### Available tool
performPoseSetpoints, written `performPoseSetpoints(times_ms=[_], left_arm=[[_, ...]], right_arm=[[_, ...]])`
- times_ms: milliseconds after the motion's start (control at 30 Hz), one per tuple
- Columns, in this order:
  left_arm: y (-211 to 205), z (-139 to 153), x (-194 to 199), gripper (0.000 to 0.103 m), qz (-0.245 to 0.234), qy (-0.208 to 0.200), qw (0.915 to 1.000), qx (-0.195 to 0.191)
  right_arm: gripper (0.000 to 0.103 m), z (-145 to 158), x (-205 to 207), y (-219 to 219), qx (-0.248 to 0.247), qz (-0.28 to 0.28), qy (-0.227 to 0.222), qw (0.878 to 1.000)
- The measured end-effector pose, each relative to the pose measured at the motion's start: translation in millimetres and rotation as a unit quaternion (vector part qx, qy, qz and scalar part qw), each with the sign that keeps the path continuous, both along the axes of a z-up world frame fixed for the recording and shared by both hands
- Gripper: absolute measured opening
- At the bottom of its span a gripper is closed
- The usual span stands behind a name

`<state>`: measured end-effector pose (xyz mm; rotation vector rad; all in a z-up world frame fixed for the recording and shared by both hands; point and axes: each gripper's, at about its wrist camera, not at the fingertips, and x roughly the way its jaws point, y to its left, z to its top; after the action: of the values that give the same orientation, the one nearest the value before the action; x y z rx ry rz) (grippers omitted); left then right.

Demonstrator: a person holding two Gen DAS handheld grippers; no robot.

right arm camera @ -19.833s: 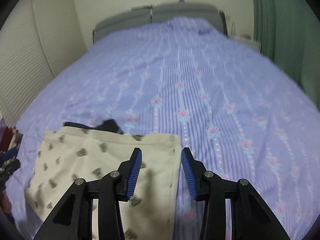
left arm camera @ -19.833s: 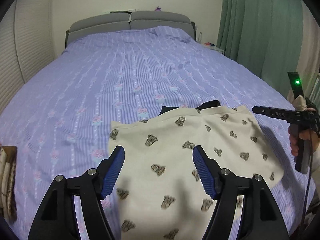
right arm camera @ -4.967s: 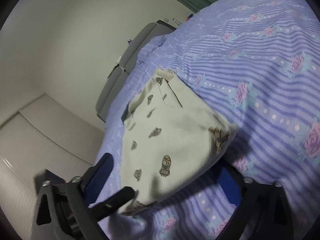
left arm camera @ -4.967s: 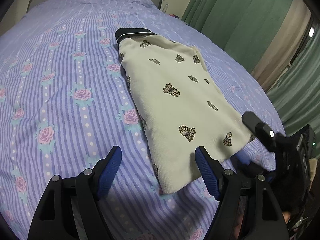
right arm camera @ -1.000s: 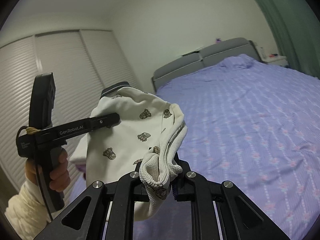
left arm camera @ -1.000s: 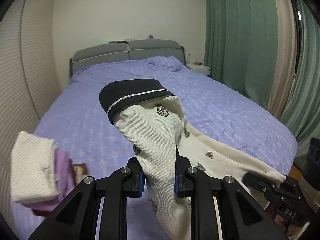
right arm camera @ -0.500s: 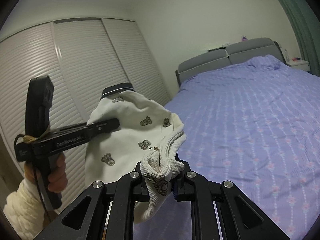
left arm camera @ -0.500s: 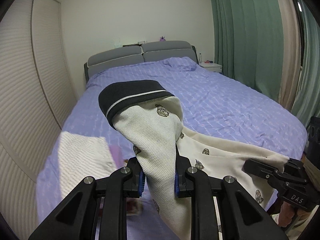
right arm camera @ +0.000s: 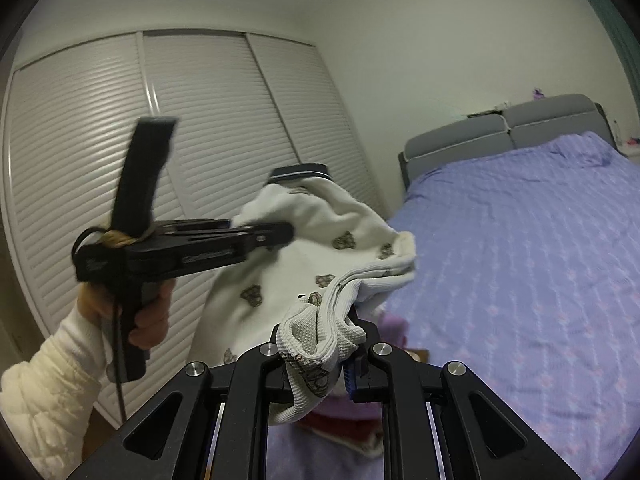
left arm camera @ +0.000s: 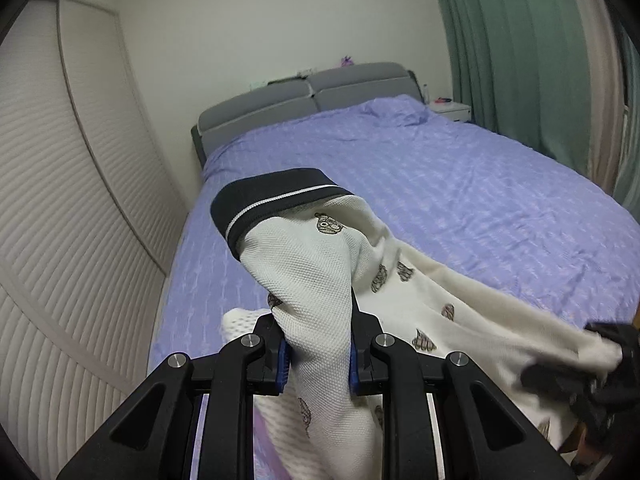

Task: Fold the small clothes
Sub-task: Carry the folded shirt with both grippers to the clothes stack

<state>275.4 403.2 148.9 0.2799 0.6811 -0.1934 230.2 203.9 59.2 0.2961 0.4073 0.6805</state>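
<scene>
The cream garment (left arm camera: pixel 320 280), a waffle-knit piece printed with small brown figures and finished with a dark navy band (left arm camera: pixel 276 196) carrying a thin white stripe, hangs in the air between my two grippers, lifted clear of the bed (left arm camera: pixel 460 184). In my left wrist view a thick bunch of it rises straight up out of my left gripper (left arm camera: pixel 316 356): the jaws are closed down on the cloth, the blue pads pressed against either side of the fold, and the navy band stands topmost, tipped away from me. From there the rest of the fabric stretches off to the right and downward to my right gripper (left arm camera: pixel 592 376), which shows only as a blurred dark shape at the edge where the cloth ends. In my right wrist view the other end of the garment (right arm camera: pixel 304 264) is crumpled into a wad between the jaws of my right gripper (right arm camera: pixel 320 364), which are drawn nearly together and clamped on the hem, one blue pad just visible beside the bunched cloth. Across from it my left gripper (right arm camera: pixel 256 236) bites into the upper part of the garment, my left hand (right arm camera: pixel 140 312) wrapped around its handle, cream quilted sleeve (right arm camera: pixel 44 400) below. Beyond lie the lilac striped bed with its grey headboard (left arm camera: pixel 312 92), the white louvred wardrobe doors (right arm camera: pixel 180 128) and green curtains (left arm camera: pixel 500 48).
</scene>
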Motion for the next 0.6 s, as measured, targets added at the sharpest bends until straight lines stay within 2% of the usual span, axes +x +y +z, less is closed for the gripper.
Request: performPoseSetpoints(times_ms=[167,400,433,467,500,533,600], left_arm=[[27,-23,29,0.023,0.020,0.019,0.9996,-0.011],[52,-62,58,0.027,0.038,0.063,0.9969,-0.029],[55,-67,60,0.030,0.044,0.068,0.9963,-0.029],[60,-67,61,0.043,0.050,0.065,0.9962,-0.028],[65,-67,60,0.061,0.067,0.055,0.9959,-0.025],[72,-64,57,0.067,0.083,0.043,0.9953,-0.025],[87,-52,47,0.075,0.106,0.010,0.9931,-0.049]], right_arm=[[0.015,-9,-18,36,-0.021,0.015,-0.009,1.000],[0.016,-46,-14,42,-0.013,0.018,0.063,0.998],[0.016,-48,-13,44,-0.012,0.019,0.067,0.997],[0.016,-52,-14,45,-0.012,0.018,0.073,0.997],[0.016,-55,-15,45,-0.012,0.016,0.075,0.997],[0.016,-56,-15,47,-0.013,0.018,0.076,0.997],[0.017,-53,-14,50,-0.015,0.020,0.076,0.997]])
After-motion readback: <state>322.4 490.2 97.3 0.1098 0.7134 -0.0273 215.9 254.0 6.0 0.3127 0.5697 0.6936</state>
